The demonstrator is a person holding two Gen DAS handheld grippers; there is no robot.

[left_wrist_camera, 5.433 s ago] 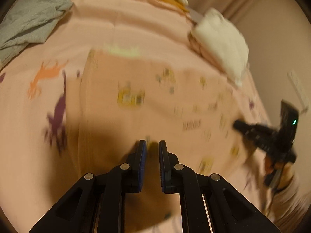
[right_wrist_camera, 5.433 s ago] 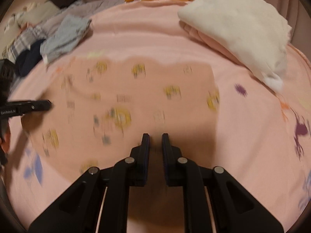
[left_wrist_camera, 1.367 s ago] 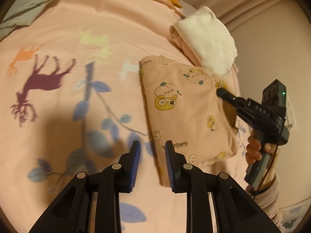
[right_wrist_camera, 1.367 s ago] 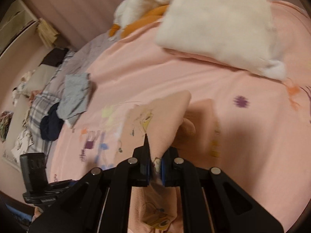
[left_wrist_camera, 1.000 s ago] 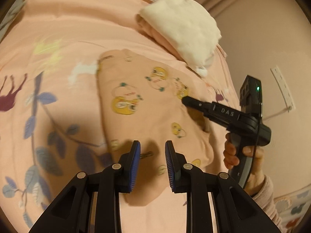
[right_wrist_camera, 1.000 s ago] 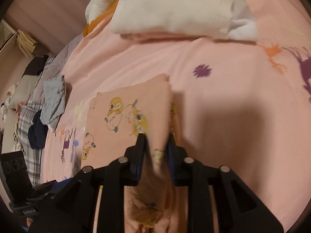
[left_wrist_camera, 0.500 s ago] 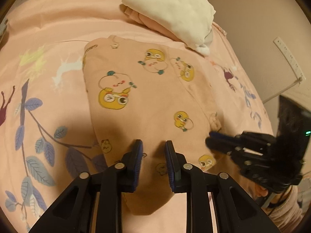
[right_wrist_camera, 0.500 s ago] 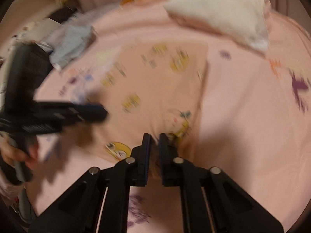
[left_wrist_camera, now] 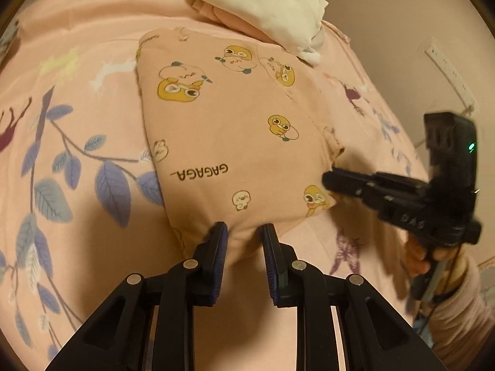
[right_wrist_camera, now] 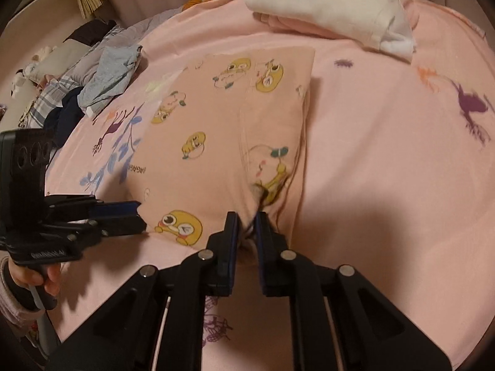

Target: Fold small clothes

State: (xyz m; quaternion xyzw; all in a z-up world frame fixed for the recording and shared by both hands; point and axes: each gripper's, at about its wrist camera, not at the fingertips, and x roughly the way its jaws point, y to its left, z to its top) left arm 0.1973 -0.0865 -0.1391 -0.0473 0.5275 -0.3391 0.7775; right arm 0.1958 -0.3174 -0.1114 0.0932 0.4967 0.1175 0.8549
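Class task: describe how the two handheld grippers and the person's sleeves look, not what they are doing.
Both the left gripper and right gripper are matte black with silver pivot screws and ribbed blue pads. The right's block shows a green light and white lettering; a cable hangs below. Sleeves are pale pink.

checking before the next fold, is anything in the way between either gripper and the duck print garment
Nothing visible. The duck print garment lies open on the pink sheet. Its near edge sits between the left gripper fingers and is bunched inside the right gripper, whose jaws are opening.
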